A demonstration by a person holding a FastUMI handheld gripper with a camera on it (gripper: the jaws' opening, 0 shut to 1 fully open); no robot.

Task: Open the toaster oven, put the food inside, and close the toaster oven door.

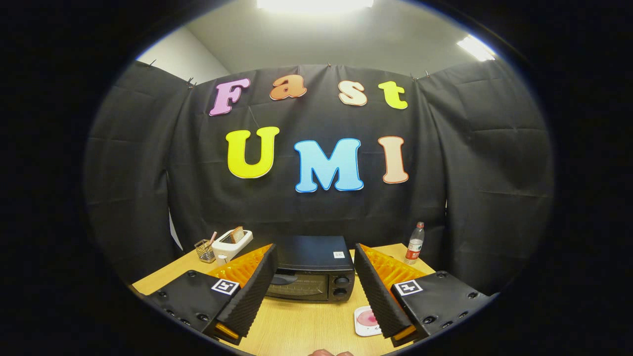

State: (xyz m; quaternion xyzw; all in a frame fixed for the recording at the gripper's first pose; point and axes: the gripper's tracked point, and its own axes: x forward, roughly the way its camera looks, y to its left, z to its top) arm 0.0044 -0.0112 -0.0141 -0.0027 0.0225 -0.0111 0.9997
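A black toaster oven point(312, 269) stands on the wooden table point(296, 326) beyond my fingers, its glass door shut and two knobs on its right side. My gripper point(312, 269) is open, its two fingers spread wide with nothing between them, held back from the oven and above the table. A small white plate point(363, 320) with pinkish food on it lies on the table by the inner side of the right finger, partly hidden behind it.
A white pop-up toaster point(231, 241) with a slice in it and a wire pen cup point(204, 250) stand behind the left finger. A plastic water bottle point(415, 243) stands at the back right. Black cloth walls close the booth. A bit of a hand point(330, 352) shows at the table's near edge.
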